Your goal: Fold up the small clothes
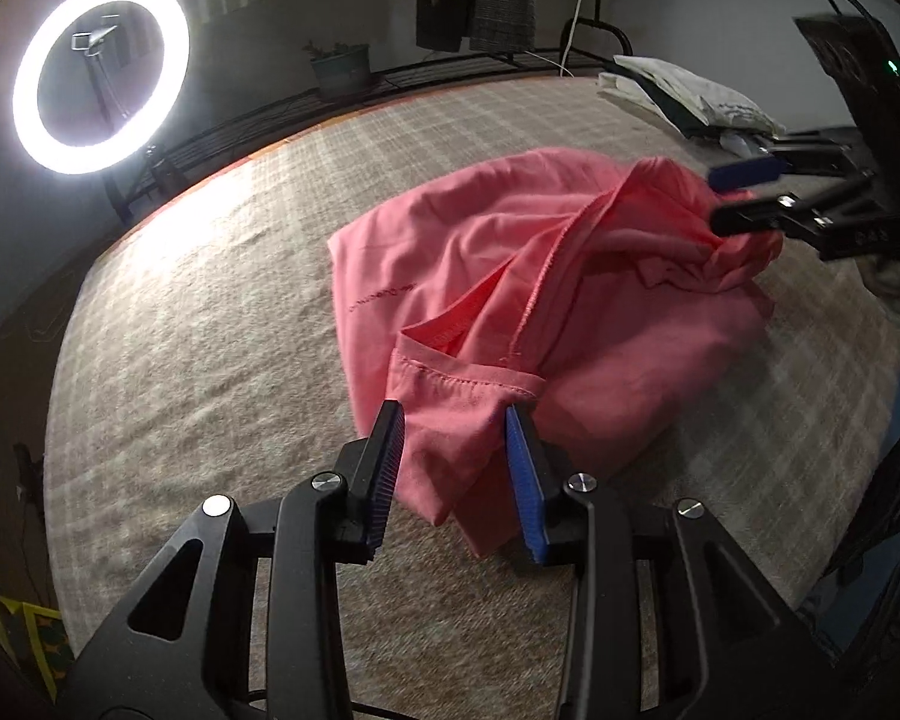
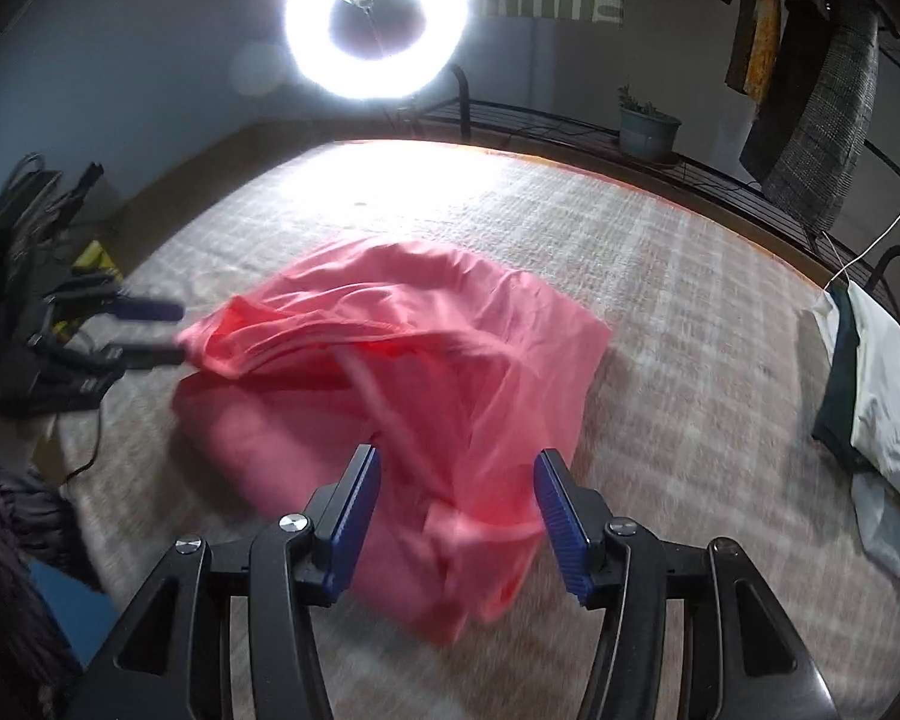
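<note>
Pink garment crumpled on plaid cloth, between parted left tongs and right tongs.

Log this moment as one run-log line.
task: fold small clothes | left gripper: open, hem between pads | right gripper: open over cloth | pink garment: bunched on plaid cloth

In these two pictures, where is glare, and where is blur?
Left wrist view: the ring light glares at upper left; the pink garment is mostly sharp. Right wrist view: the light blooms at top centre, washing out the bed cover; the garment is motion-blurred.
</note>
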Tool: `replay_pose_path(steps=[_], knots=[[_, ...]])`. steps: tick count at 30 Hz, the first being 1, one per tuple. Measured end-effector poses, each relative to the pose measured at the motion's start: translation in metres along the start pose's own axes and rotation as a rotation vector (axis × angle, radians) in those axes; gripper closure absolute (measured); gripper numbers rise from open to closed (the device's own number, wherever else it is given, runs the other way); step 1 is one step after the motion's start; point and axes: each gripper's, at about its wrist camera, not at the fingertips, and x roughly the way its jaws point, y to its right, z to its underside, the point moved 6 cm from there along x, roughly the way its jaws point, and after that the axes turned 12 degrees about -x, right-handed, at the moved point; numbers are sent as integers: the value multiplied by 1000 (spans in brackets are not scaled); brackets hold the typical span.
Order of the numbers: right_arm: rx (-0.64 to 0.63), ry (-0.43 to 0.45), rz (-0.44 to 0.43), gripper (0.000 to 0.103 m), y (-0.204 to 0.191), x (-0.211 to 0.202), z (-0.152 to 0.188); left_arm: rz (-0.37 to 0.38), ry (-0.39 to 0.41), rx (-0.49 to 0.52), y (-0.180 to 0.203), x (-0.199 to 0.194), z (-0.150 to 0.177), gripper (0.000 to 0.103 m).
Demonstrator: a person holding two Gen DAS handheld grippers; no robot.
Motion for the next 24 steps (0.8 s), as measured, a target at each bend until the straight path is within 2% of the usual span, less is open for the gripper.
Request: replay_pose_path(steps=[2,3,4,5,9,13,17,20,21,22,23,24], knots=[[3,-3,-17,86,-2,8,-3,4,-12,19,4,6,1,69],[-4,-2,-15,91,-3,9,-5,9,-15,27,5,8,1,75],[-20,8,-9,98,-6,9,-6,18,-21,26,6,9,0,97],[-39,17,-3,103,-10,6,-6,24,-25,19,5,9,0,101],[-109,58,22,103,-22,-20,-2,60,1,-23,-3,-5,-3,103],[-118,101,-18,103,-32,-51,12,91,16,-41,-8,-22,7,103],[-204,10,-6,103,-47,-58,48,111,-9,-12,-4,-30,26,103],[-195,-41,-25,102,-52,-62,69,99,-26,6,-5,-30,37,103],[-170,-42,-22,95,-49,-65,71,103,-26,-4,-6,-32,39,103],[-125,-28,-20,76,-44,-69,71,103,-24,-22,-10,-34,38,103],[-66,-4,-36,70,-37,-73,71,107,-18,-55,-15,-37,38,103],[14,15,-61,71,-27,-76,70,110,-11,-91,-21,-39,37,103]])
